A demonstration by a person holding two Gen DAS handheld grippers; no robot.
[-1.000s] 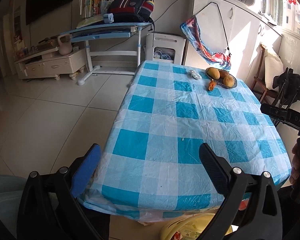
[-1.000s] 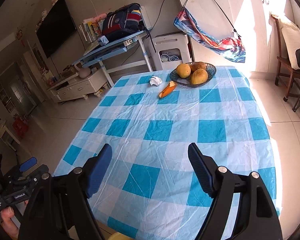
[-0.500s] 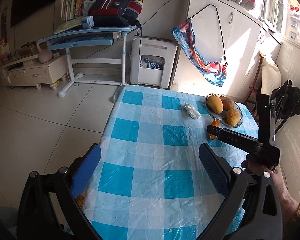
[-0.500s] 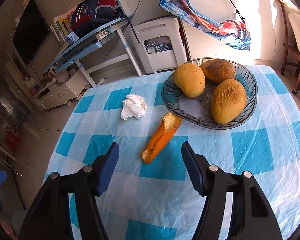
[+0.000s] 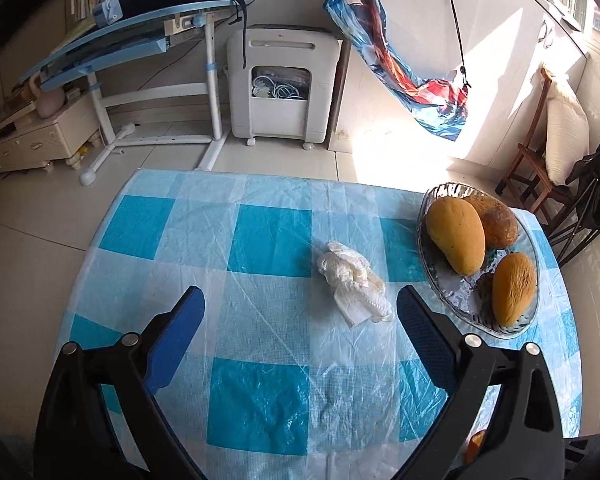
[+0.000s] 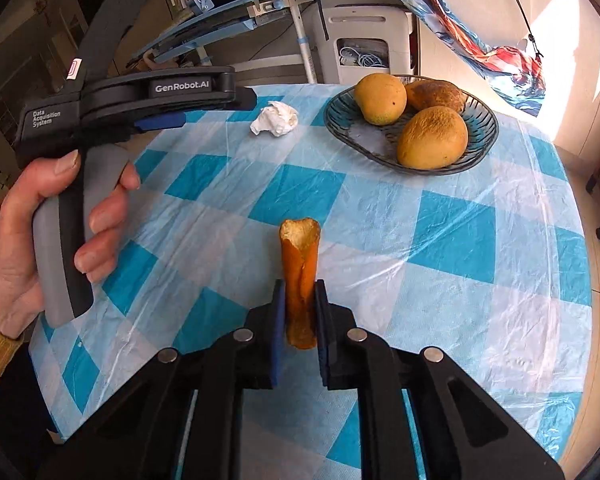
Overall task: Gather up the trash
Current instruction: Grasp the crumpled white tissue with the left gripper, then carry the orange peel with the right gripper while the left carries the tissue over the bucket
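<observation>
1. Right claw (image 6: 299, 308) clamping the orange peel (image 6: 300, 276) near its close end, pads pressing both long sides; far, torn end sticking out past the tips toward the fruit bowl (image 6: 480, 136).
2. Peel's long axis running straight along the claw's pointing line, so probably coming up cleanly with a plain lift off the table (image 6: 452, 280); whether already off the cloth, cannot tell.
3. Left claw (image 5: 300, 322) standing wide apart, holding nothing, hovering over the table and pointing down at the tissue wad (image 5: 354, 282).
4. Wad lying just ahead of the left tips, between the two fingers' lines but off-centre, close to the right-hand finger (image 5: 424, 336); long axis slanting from upper left to lower right in the left wrist view.
5. Left claw clearly nearer the wad; from the right wrist view, wad (image 6: 275, 119) sitting well beyond the peel, beside the bowl, just past the left claw's nose.
6. Judging the next move for the left side: nudging slightly toward the bowl to centre the wad, then dropping and closing across its short width.
7. Risk: thin plastic cloth bunching into the pads together with the wad.
</observation>
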